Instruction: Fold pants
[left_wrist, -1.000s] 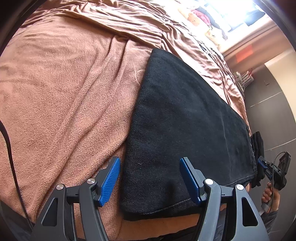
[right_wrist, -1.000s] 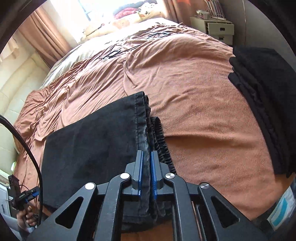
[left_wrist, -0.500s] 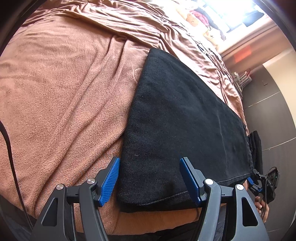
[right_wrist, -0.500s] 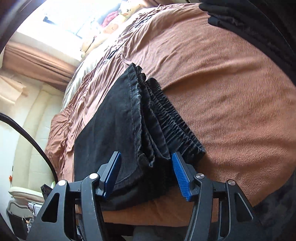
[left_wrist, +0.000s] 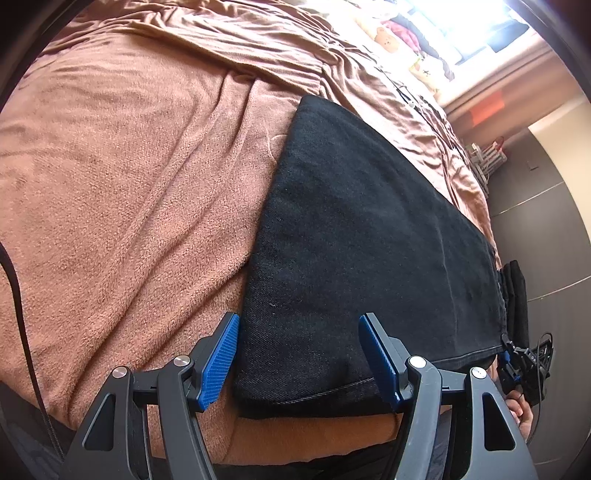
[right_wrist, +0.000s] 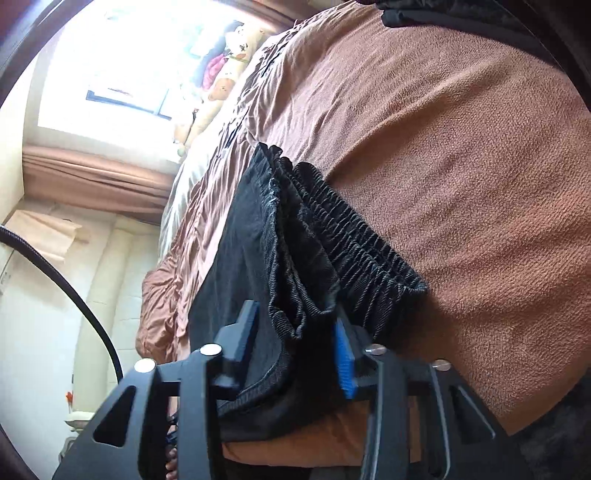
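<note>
The black pants (left_wrist: 362, 236) lie folded lengthwise in a long strip on the brown blanket (left_wrist: 122, 192), along the bed's near edge. My left gripper (left_wrist: 299, 354) is open, its blue pads on either side of the folded end of the strip, not pinching it. In the right wrist view the elastic waistband (right_wrist: 354, 240) and leg hems are stacked at the other end of the pants (right_wrist: 243, 236). My right gripper (right_wrist: 295, 343) is open around that stacked corner, which sits between the jaws. The right gripper also shows small in the left wrist view (left_wrist: 524, 362).
A second pile of dark clothing (right_wrist: 461, 14) lies on the blanket at the far right. Pillows and soft toys (left_wrist: 391, 37) lie by the bright window at the bed's head. A black cable (right_wrist: 74, 295) hangs at the left.
My right gripper has opened from shut on the waistband end, rolled to its side and dropped lower at the bed's edge. My left gripper stayed open and hardly moved.
</note>
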